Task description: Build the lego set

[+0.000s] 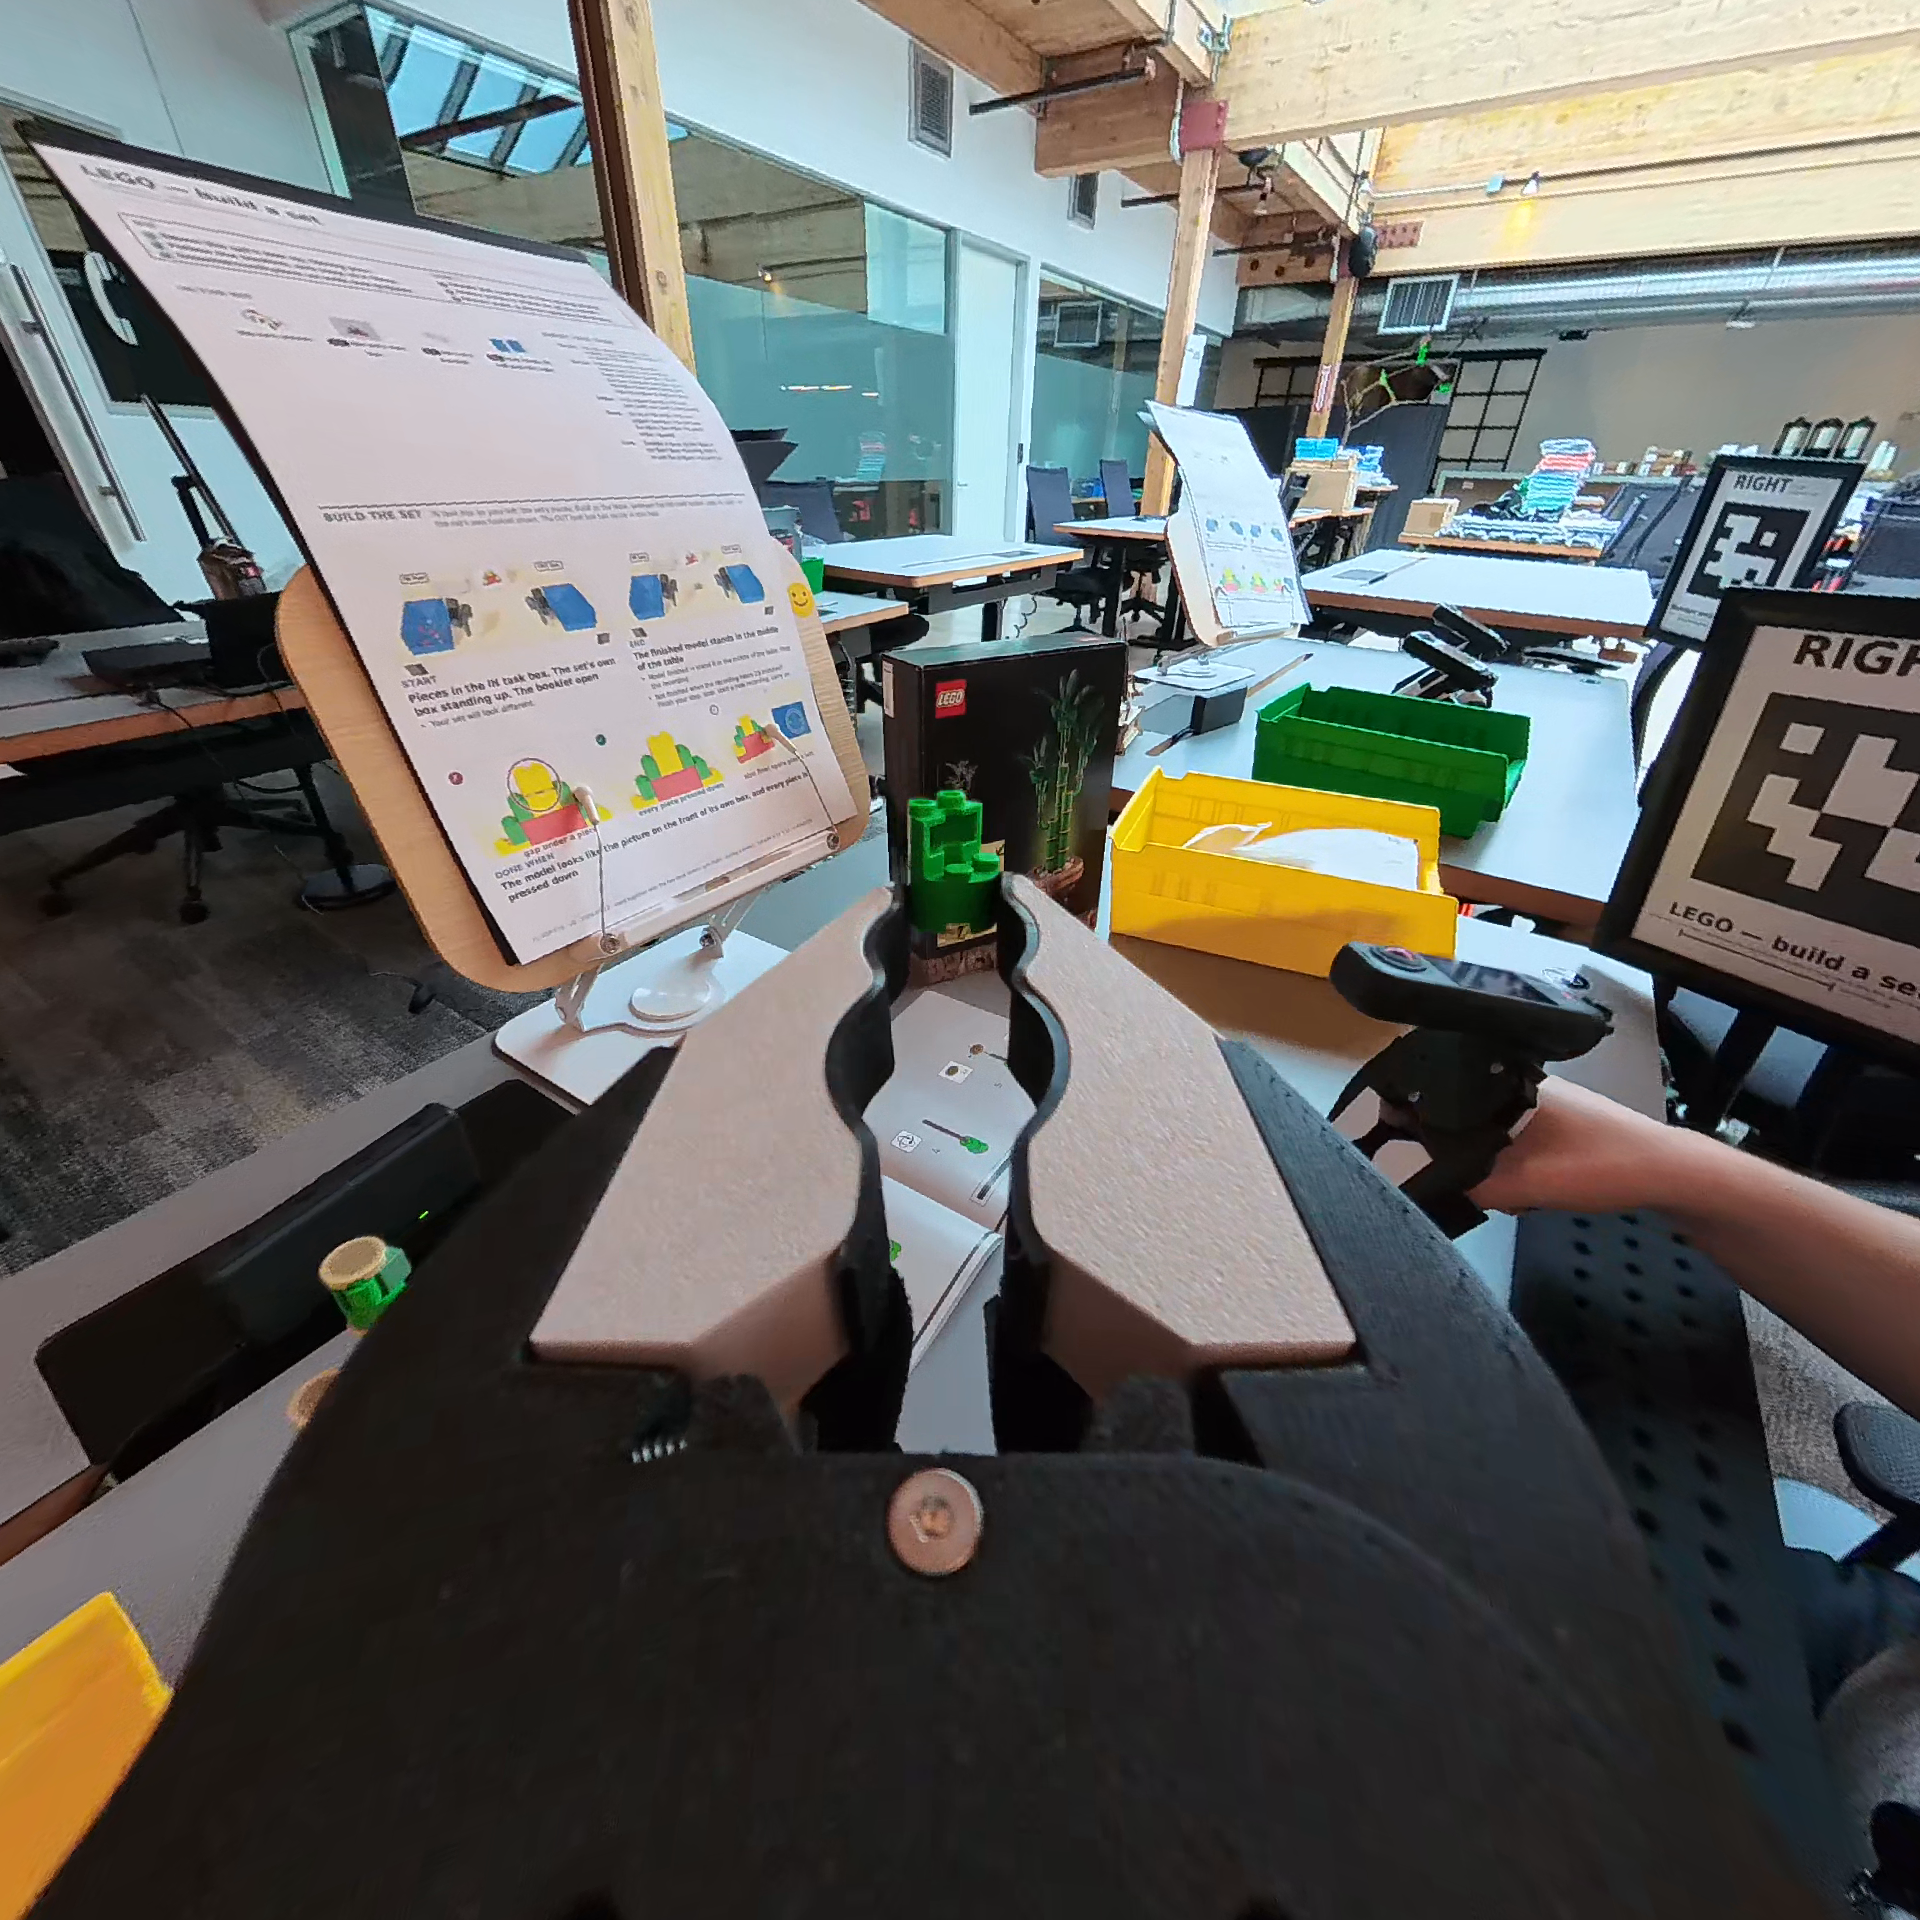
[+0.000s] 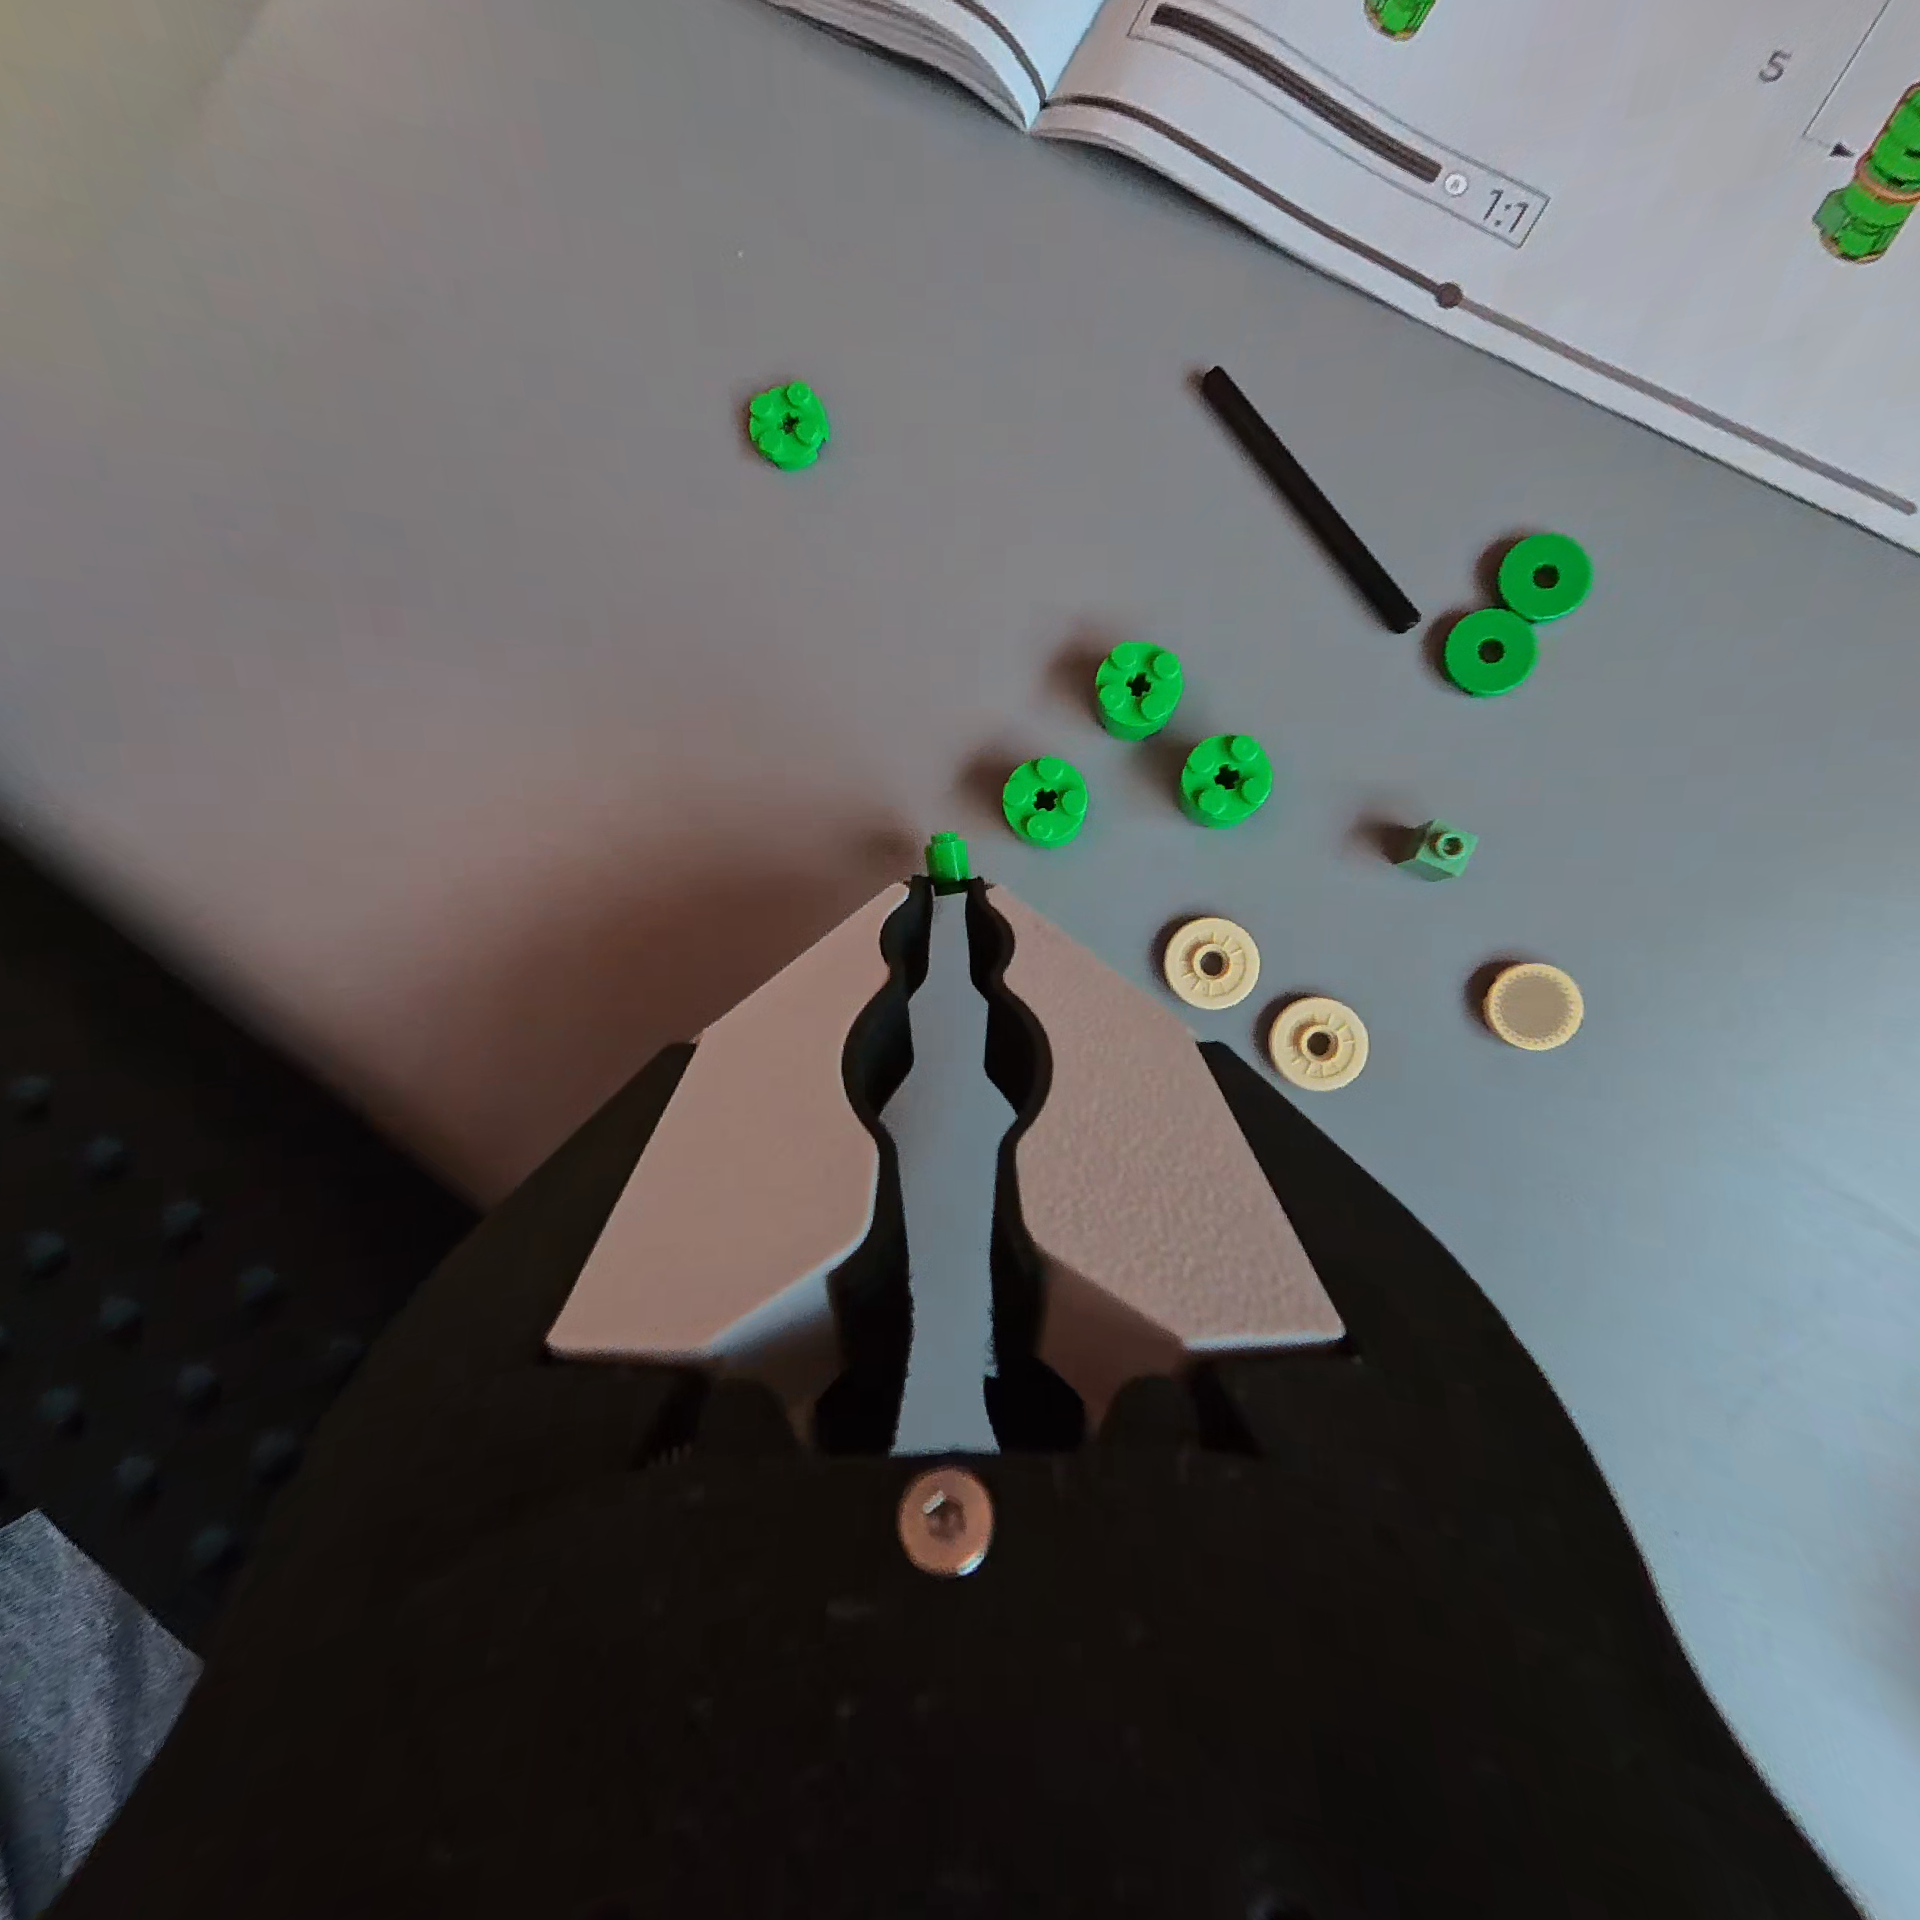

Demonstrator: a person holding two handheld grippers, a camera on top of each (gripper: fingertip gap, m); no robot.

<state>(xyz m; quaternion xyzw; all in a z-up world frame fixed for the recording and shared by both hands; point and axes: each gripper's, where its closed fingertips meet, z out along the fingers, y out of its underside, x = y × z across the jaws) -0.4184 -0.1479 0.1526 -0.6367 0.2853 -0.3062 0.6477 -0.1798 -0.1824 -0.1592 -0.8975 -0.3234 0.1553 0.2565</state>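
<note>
In the left wrist view my left gripper [image 1: 948,896] is shut on a green brick assembly [image 1: 948,857], held up above the open instruction booklet [image 1: 940,1143]. In the right wrist view my right gripper [image 2: 945,885] is shut on a small green round stud piece [image 2: 947,860] just above the grey table. Loose parts lie ahead of it: green round bricks [image 2: 1138,688], one apart at the far left [image 2: 788,426], two flat green rings [image 2: 1489,650], a black axle rod [image 2: 1309,499], tan round pieces [image 2: 1211,962], a small sand-green brick [image 2: 1439,850]. The right gripper also shows in the left wrist view [image 1: 1455,1049].
The set's black box [image 1: 1003,758] stands behind the left gripper. A yellow bin [image 1: 1278,873] and a green bin [image 1: 1387,753] sit at the right. An instruction sheet on a stand [image 1: 499,582] is at the left. A green and tan stack [image 1: 364,1283] stands low left. The booklet [image 2: 1507,208] lies beyond the parts. My right fingertips sit around 40 cm from my left ones.
</note>
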